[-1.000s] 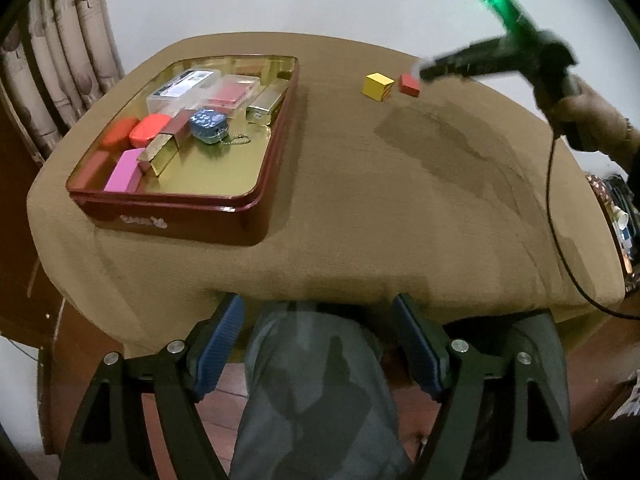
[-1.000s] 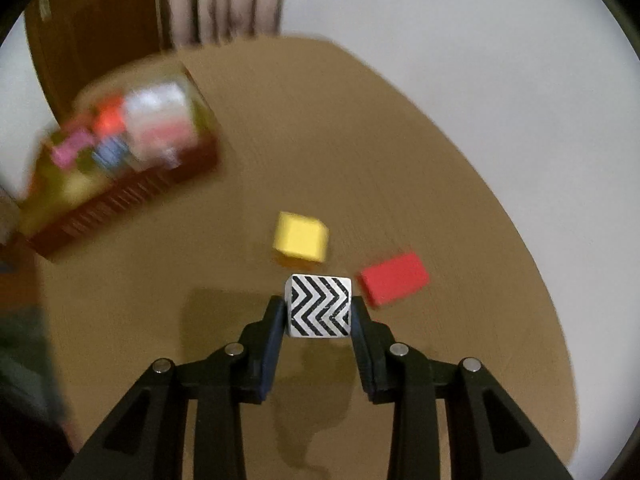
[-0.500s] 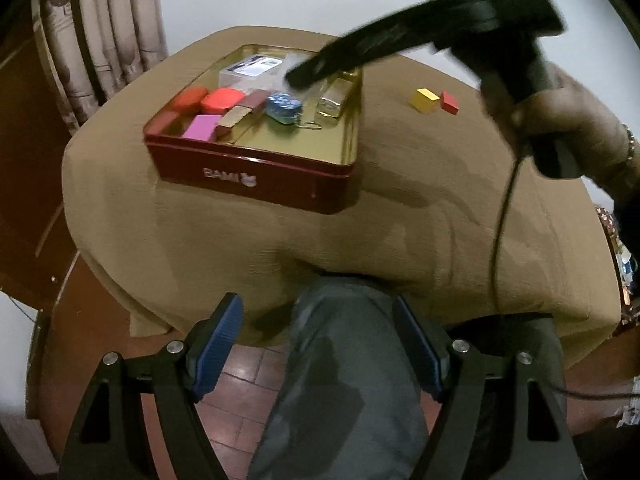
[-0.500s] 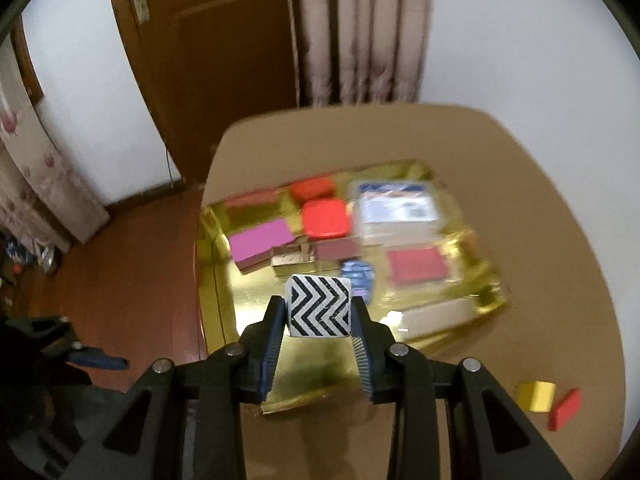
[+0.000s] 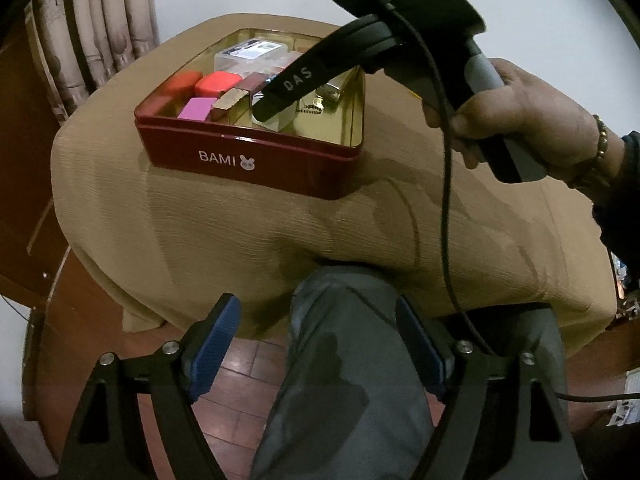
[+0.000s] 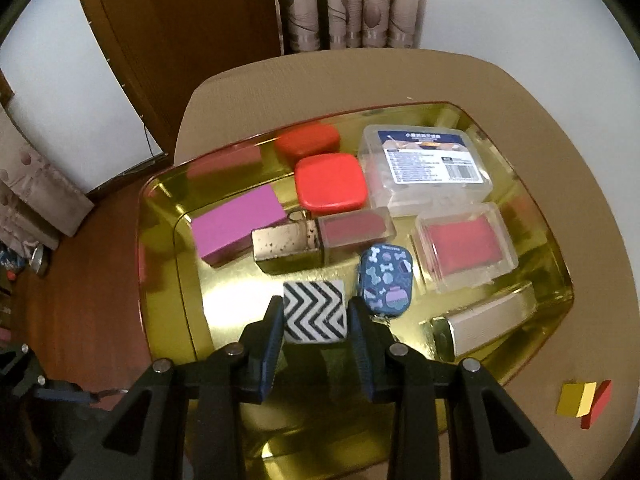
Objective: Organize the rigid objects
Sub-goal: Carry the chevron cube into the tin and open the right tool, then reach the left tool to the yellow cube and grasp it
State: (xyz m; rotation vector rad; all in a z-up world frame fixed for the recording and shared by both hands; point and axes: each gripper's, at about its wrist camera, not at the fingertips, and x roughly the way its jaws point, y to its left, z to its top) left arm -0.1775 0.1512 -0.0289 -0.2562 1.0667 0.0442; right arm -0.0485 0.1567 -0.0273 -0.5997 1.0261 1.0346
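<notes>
My right gripper (image 6: 315,316) is shut on a black-and-white zigzag cube (image 6: 314,311) and holds it low over the gold floor of the red BAMI tin (image 6: 168,280), next to a blue bone-print case (image 6: 386,283). The tin holds several small boxes: a magenta block (image 6: 236,226), a red square box (image 6: 330,184), a clear labelled box (image 6: 426,168). A yellow cube (image 6: 574,399) and a red block (image 6: 599,402) lie on the table outside the tin. My left gripper (image 5: 318,350) is open and empty, below the table's near edge. The tin (image 5: 248,160) shows there too.
The table has a tan cloth (image 5: 360,220). The person's grey-trousered leg (image 5: 348,360) is between my left fingers. The right hand and its cable (image 5: 444,200) hang over the table's right side. A wooden door (image 6: 192,40) and curtains (image 6: 352,0) stand behind.
My right gripper carried the zigzag cube from beside the yellow and red blocks over the tin and lowered it near the tin floor. My left gripper drew back from the table.
</notes>
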